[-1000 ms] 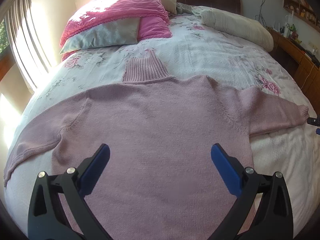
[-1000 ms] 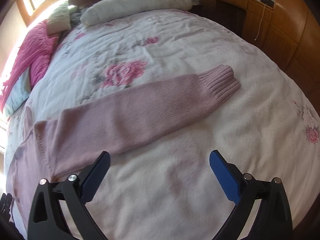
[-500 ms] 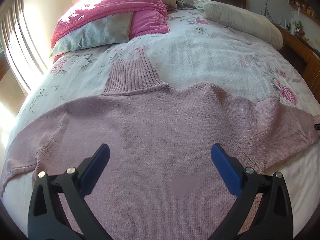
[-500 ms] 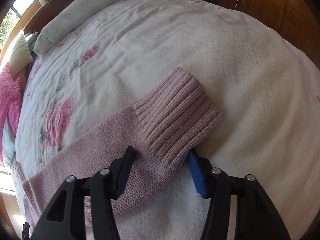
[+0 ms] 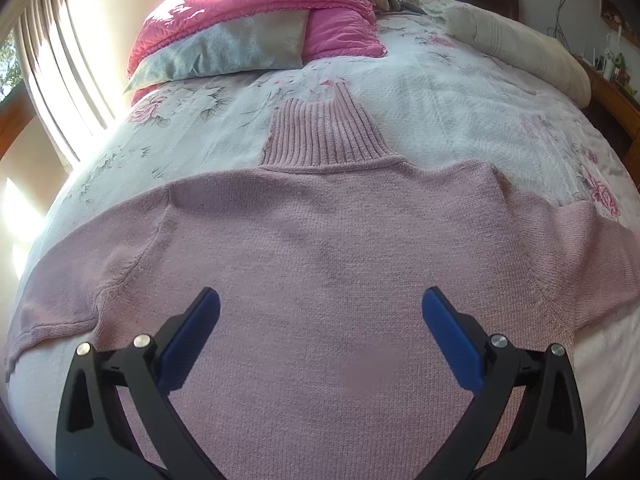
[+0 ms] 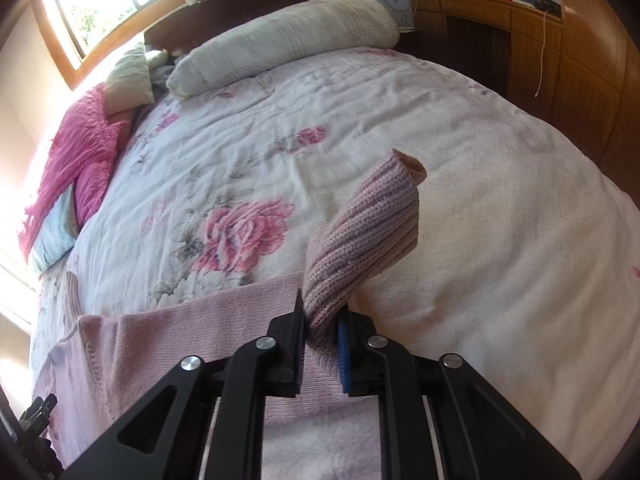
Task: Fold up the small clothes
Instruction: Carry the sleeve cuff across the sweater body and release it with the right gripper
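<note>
One pink sweater (image 5: 320, 260): right hand-held gripper (image 6: 322, 344) clenches its cuff (image 6: 372, 220), left hand-held gripper (image 5: 320, 320) gapes.

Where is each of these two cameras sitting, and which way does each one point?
Left wrist: on the open left gripper, low over the pink sweater, facing the pillows; only its fingers show.
Right wrist: on the right gripper, shut on the sweater's cuff, facing the headboard.
Shared: sweater, floral bedspread, pillows.
</note>
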Available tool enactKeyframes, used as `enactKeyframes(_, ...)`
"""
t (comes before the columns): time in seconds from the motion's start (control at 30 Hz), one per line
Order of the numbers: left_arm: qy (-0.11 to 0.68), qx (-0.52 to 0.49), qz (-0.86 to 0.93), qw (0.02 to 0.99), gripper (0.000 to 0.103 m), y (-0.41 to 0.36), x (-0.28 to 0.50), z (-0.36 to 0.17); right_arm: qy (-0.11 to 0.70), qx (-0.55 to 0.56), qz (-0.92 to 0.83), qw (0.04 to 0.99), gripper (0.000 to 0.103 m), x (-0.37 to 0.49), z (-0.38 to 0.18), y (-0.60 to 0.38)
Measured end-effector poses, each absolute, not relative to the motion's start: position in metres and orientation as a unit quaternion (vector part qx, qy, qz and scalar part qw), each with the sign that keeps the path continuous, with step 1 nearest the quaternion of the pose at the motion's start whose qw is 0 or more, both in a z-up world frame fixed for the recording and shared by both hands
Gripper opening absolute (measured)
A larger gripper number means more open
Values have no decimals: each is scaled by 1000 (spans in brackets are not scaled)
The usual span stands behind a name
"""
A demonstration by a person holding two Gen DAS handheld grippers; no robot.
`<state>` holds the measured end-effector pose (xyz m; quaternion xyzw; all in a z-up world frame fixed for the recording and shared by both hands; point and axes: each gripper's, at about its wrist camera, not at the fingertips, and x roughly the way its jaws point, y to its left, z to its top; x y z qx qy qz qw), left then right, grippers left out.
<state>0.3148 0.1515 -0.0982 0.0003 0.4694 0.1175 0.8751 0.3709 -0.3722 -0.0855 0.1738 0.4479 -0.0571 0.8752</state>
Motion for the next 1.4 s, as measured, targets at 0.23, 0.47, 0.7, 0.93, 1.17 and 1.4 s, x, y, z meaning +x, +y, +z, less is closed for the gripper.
enactKeyframes(0.23,474,-12,142,869,100,188,302,-96,453,123,37,882,13,371,-72,-262)
enactKeyframes(0.47,475,-15,143,868,100,205,289,-92,463,100,161,866,13,373,-79,-138)
enactKeyframes(0.7,481,-18,135,866,100,212,277,-96,493,67,221,839,13,367,-106,-46)
enactKeyframes(0.93,486,-23,117,866,100,208,276,-96,528,53,257,808,39,353,-139,-18)
enactKeyframes(1.17,504,-68,52,859,100,177,286,-102,509,34,256,821,39,298,-120,-47)
enactKeyframes(1.4,562,-124,-15,817,100,121,319,-133,502,59,220,834,40,258,-116,-97)
